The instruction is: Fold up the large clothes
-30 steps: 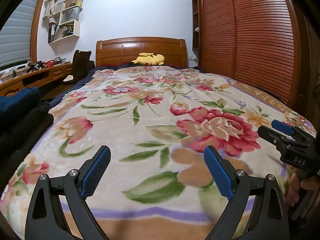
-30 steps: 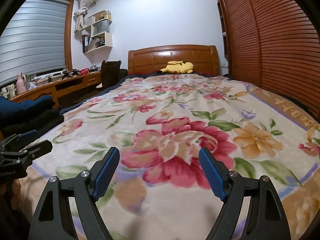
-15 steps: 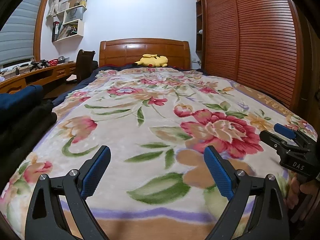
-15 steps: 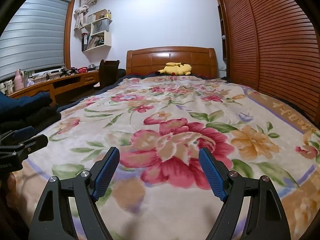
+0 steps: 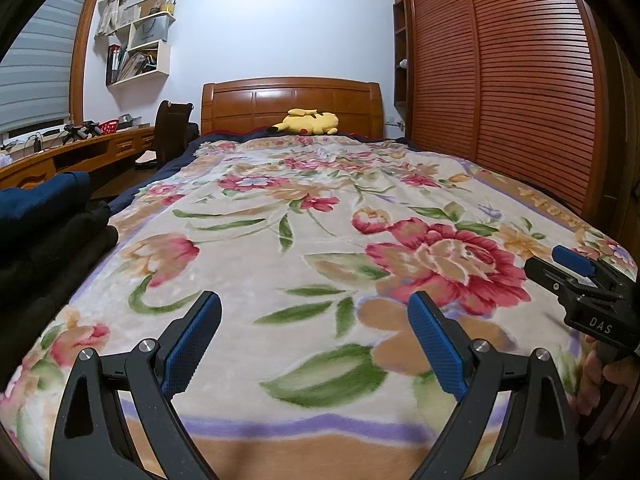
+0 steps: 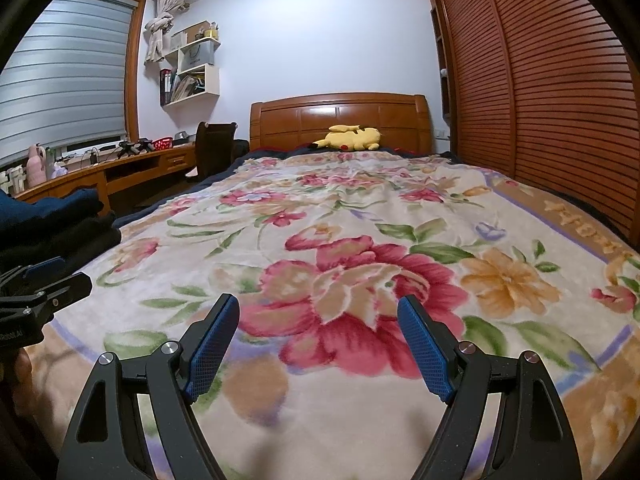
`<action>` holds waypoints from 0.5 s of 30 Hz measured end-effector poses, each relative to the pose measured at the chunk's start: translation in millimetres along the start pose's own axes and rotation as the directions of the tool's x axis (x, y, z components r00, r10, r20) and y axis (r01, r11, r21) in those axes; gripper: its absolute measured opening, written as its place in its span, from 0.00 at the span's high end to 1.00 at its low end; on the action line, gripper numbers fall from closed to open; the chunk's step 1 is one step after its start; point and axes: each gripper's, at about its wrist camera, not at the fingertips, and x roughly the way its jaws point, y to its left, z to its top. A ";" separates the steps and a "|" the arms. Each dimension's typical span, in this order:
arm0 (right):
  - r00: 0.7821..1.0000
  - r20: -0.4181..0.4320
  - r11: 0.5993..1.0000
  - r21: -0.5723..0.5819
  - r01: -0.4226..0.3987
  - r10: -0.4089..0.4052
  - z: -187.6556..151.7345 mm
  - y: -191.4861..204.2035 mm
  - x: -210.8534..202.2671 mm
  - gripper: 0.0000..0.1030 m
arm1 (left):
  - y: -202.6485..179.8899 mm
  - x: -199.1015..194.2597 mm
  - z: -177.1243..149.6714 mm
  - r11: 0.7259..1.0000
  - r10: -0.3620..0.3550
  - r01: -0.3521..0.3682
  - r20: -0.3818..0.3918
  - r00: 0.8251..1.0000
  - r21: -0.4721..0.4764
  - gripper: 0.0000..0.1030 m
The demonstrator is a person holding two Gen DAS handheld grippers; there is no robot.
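Both views tilted lower; left hand-held gripper [image 5: 314, 334] and right hand-held gripper [image 6: 318, 338] spread wide, empty, above blanket [image 5: 280, 248]

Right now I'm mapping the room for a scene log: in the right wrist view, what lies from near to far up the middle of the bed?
right gripper → big red flower on the floral blanket → yellow plush toy → wooden headboard → white wall
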 end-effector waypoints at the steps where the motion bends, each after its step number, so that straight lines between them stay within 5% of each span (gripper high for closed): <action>1: 1.000 0.000 1.000 -0.001 -0.001 0.001 0.0 -0.2 0.1 0.19 | 0.4 -0.1 -0.2 1.000 -0.001 0.001 0.000 1.000 0.001 0.08; 15: 1.000 0.004 1.000 -0.009 -0.001 0.001 -1.0 -3.1 1.3 0.19 | 2.6 -0.1 -1.2 1.000 0.000 0.000 0.002 1.000 0.002 0.08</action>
